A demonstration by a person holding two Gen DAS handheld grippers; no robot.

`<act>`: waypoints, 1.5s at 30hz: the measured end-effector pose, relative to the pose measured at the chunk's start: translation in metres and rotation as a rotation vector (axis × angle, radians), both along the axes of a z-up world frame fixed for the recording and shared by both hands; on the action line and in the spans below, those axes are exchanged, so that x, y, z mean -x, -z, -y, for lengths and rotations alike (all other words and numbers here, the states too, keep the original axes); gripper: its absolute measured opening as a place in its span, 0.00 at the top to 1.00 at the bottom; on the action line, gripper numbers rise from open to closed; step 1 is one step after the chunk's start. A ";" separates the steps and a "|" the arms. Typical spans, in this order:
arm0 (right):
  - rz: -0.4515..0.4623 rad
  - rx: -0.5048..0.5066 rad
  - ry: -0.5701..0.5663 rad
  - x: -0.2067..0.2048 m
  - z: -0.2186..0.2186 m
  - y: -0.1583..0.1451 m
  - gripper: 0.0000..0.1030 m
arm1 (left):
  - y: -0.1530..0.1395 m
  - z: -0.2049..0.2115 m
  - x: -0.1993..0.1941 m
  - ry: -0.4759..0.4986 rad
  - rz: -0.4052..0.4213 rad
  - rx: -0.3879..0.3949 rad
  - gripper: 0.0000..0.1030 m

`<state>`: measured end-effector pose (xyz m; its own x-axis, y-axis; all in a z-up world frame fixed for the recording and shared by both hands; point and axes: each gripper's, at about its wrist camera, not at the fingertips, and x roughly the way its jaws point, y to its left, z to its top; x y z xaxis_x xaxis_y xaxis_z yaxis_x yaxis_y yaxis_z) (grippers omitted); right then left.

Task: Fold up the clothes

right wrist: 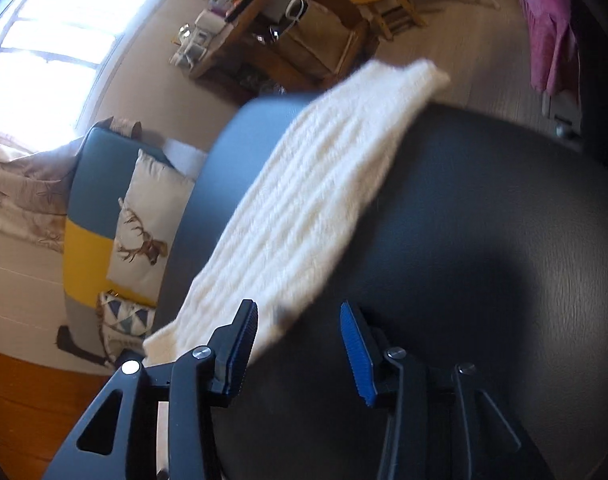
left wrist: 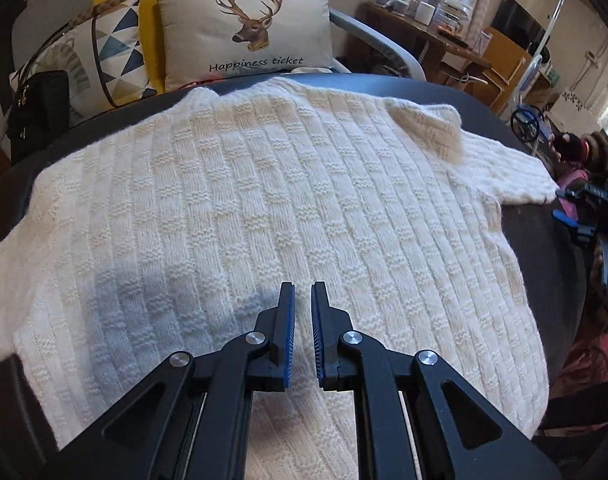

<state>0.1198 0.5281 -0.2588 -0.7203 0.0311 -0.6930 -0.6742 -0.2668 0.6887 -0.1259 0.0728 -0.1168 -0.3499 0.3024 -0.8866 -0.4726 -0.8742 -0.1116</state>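
Cream chunky-knit sweater (left wrist: 264,208) with a ribbed block pattern lay spread flat over a round dark grey table (left wrist: 544,280), covering most of the top. One sleeve (left wrist: 508,172) reached out toward the table's right edge. In the right wrist view that sleeve (right wrist: 304,208) ran diagonally across the dark tabletop (right wrist: 484,240), its cuff end at the far rim, picture blurred.

Left gripper (left wrist: 303,304) sat over the sweater's near part, black fingers with blue ribbed pads nearly together, only a thin slit between them, nothing pinched in it; closed. It cast a shadow on the knit just left of the tips.

Right gripper (right wrist: 300,320) was over the near end of the sleeve, jaws apart; the sleeve's edge lay between them near the left pad but the pads were not pressing on it.

Behind the table: beige cushion printed with a deer head (left wrist: 248,32), triangle-patterned cushion (left wrist: 108,48), black handbag (left wrist: 36,112), all on a blue-and-yellow sofa (right wrist: 88,208). Cluttered wooden desk (left wrist: 424,28) at far right.
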 end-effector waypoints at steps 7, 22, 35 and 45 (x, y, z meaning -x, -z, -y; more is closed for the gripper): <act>0.150 -0.127 -0.018 0.035 -0.016 -0.012 0.96 | -0.001 0.017 -0.003 -0.026 0.019 -0.011 0.91; 0.143 -0.265 -0.119 -0.006 0.023 -0.051 0.71 | -0.001 0.019 -0.009 -0.024 0.019 -0.025 0.90; 0.092 -0.045 0.169 -0.021 -0.045 -0.011 0.62 | -0.004 0.013 -0.008 0.001 0.025 -0.038 0.90; 0.307 -0.262 0.034 0.022 -0.040 -0.031 0.95 | -0.007 0.020 -0.009 -0.024 0.022 -0.065 0.89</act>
<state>0.0980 0.5682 -0.2281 -0.4765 0.2560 -0.8411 -0.8495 -0.3805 0.3655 -0.1172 0.0528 -0.1094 -0.3386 0.3514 -0.8729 -0.4489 -0.8756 -0.1783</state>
